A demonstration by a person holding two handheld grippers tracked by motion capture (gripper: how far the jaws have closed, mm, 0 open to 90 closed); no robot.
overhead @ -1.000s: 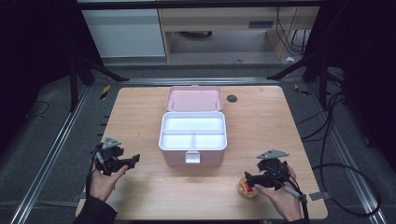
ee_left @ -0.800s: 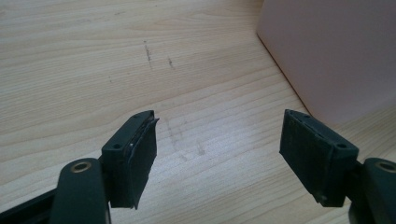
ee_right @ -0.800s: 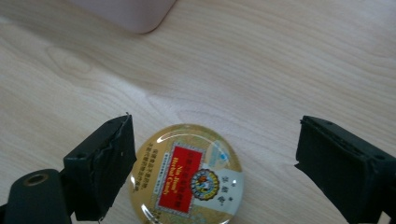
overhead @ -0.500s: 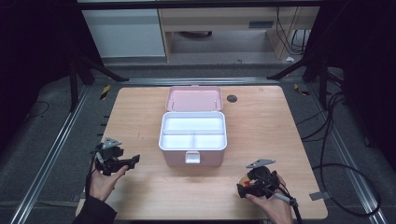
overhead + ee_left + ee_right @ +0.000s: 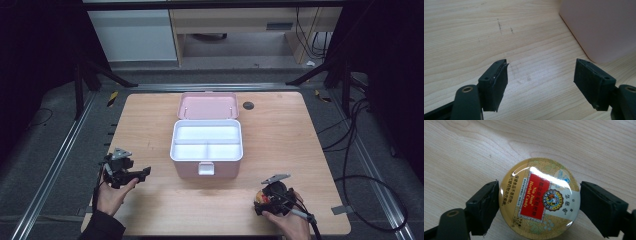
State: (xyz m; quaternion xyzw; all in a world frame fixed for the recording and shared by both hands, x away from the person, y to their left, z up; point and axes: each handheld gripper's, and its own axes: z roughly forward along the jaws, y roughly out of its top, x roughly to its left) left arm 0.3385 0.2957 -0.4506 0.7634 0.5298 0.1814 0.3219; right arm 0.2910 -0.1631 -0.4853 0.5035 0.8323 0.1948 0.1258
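The right gripper (image 5: 539, 202) brackets the round candy tin (image 5: 539, 199), its jaws against the rim. Squeeze squarely across the widest part before lifting toward the open pink box (image 5: 206, 150). The left gripper (image 5: 541, 80) hangs spread and empty, near the box's left side.

A round candy tin (image 5: 539, 199) lies flat on the pale wooden worktop (image 5: 574, 142), lid up, between the two black jaws of the right gripper (image 5: 539, 206). The lid is glossy and gold-toned with leafy patterns, and it carries a red panel with yellow lettering that reads "Nin Jiom Herbal Candy", a round emblem beside it and a white band with dark characters. A bright glare streaks the top of the lid. The left jaw stands right against the tin's rim, and the right jaw sits at the opposite rim; whether either presses on it cannot be told. The wood grain runs across the worktop around the tin.
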